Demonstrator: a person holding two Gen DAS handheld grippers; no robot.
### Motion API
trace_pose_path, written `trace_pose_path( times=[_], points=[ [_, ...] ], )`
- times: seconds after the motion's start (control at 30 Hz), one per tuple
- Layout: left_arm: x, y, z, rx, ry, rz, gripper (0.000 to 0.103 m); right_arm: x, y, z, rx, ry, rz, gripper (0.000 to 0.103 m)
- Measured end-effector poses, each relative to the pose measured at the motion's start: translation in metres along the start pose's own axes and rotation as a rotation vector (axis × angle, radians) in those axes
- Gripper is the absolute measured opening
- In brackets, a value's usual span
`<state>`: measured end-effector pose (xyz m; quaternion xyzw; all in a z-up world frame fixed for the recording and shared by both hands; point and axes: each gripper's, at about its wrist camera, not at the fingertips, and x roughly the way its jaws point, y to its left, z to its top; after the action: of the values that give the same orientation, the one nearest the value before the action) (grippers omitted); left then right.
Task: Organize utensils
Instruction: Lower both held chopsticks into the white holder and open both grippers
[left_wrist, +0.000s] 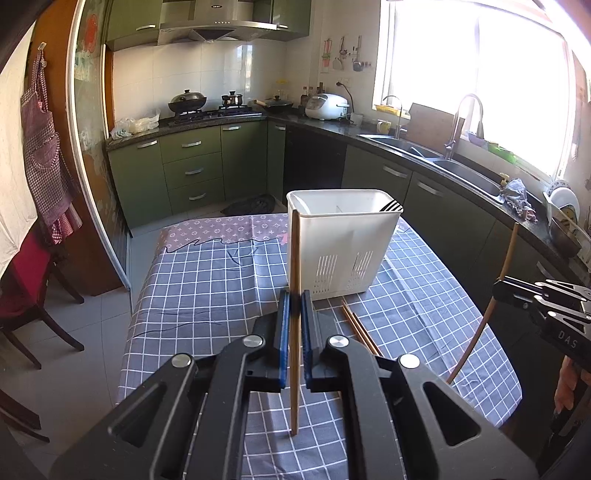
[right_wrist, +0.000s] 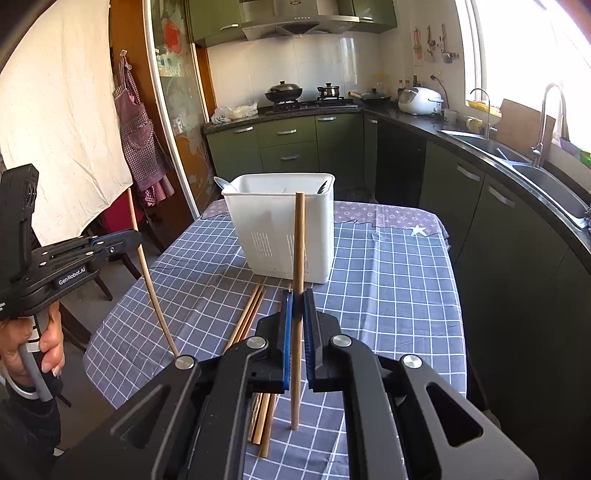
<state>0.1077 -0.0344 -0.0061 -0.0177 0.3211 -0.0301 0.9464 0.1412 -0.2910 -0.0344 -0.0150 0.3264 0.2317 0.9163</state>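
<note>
My left gripper (left_wrist: 294, 301) is shut on a wooden chopstick (left_wrist: 294, 258) that stands nearly upright between its blue pads. The right gripper (right_wrist: 295, 299) is shut on a second chopstick (right_wrist: 298, 243), also held upright. Each view shows the other tool at its side: the right gripper (left_wrist: 496, 286) with its chopstick (left_wrist: 508, 251), and the left gripper (right_wrist: 138, 236) with its chopstick (right_wrist: 147, 277). A white slotted utensil holder (left_wrist: 341, 243) (right_wrist: 284, 229) stands ahead on the checked tablecloth, with a dark fork (left_wrist: 391, 205) and a spoon (right_wrist: 221, 182) in it. Loose chopsticks (right_wrist: 251, 314) (left_wrist: 360, 328) lie on the cloth below.
The table (right_wrist: 388, 295) has a blue checked cloth and drops off at both sides. A person's hand (right_wrist: 44, 339) grips the left tool's handle. A dark chair (left_wrist: 26, 291) stands left. Green cabinets, stove and sink counter (left_wrist: 461, 173) run behind and to the right.
</note>
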Motion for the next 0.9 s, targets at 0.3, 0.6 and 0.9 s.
trace_pose_path(
  times=[0.3,0.6,0.9],
  points=[
    [-0.013,0.001,0.004,0.005,-0.024,0.010,0.006,-0.011,-0.001,0.000,0.006,-0.023,0.017,0.007],
    [-0.018,-0.001,0.017,0.019,-0.037,-0.008,0.006,-0.016,-0.003,0.019,0.011,-0.060,0.025,0.007],
    [-0.030,-0.013,0.061,0.052,-0.053,-0.084,0.006,-0.033,0.002,0.064,-0.010,-0.103,0.086,0.007]
  ],
)
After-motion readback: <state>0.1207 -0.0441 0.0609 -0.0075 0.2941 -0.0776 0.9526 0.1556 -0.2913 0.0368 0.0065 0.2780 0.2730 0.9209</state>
